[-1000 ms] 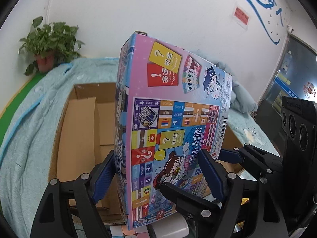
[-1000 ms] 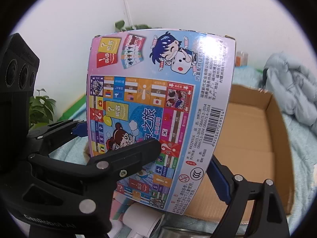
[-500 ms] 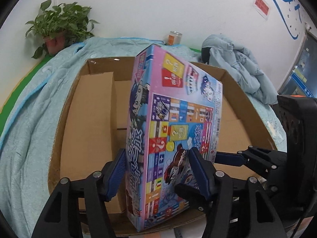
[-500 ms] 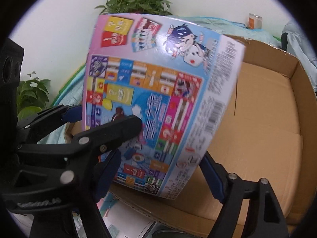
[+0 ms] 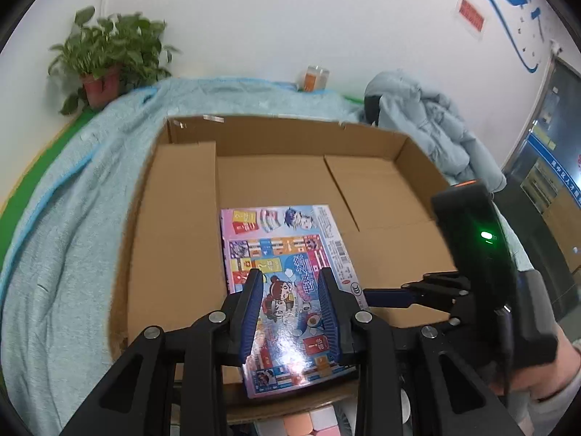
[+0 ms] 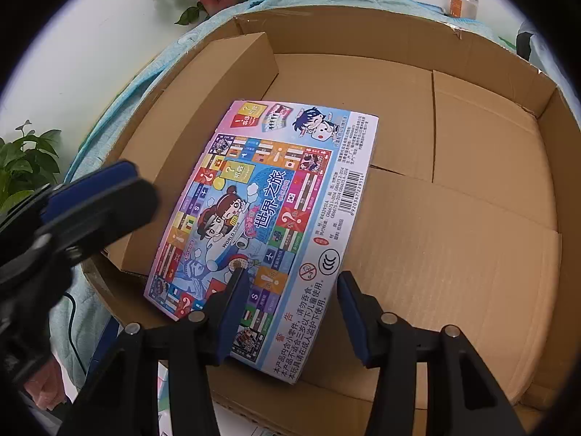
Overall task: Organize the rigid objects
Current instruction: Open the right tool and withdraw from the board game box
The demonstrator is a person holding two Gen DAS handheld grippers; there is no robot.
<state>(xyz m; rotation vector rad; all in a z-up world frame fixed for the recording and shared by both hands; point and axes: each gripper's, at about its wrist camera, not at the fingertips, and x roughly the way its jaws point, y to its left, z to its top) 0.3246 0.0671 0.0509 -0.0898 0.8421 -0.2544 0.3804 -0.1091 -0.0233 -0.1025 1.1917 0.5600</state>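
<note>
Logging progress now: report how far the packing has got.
Done: the colourful flat board-game box lies flat on the floor of the open brown cardboard carton. In hand: nothing; left tongs and right tongs are open above it. Left: pastel blocks outside.

Your board game box (image 5: 287, 276) (image 6: 268, 218) lies flat, printed face up, on the floor of the open cardboard carton (image 5: 363, 196) (image 6: 454, 218). It is a thin rectangular pack, pink and light blue, printed with a track of coloured squares, flags, question-mark cards and cartoon children, with a barcode strip along its 3 o'clock edge. In the left wrist view it sits in the carton's near half, its long side running from 6 to 12 o'clock. Its 9 o'clock edge lies just beside the carton's folded-in flap (image 5: 181, 239) (image 6: 203, 116).
</note>
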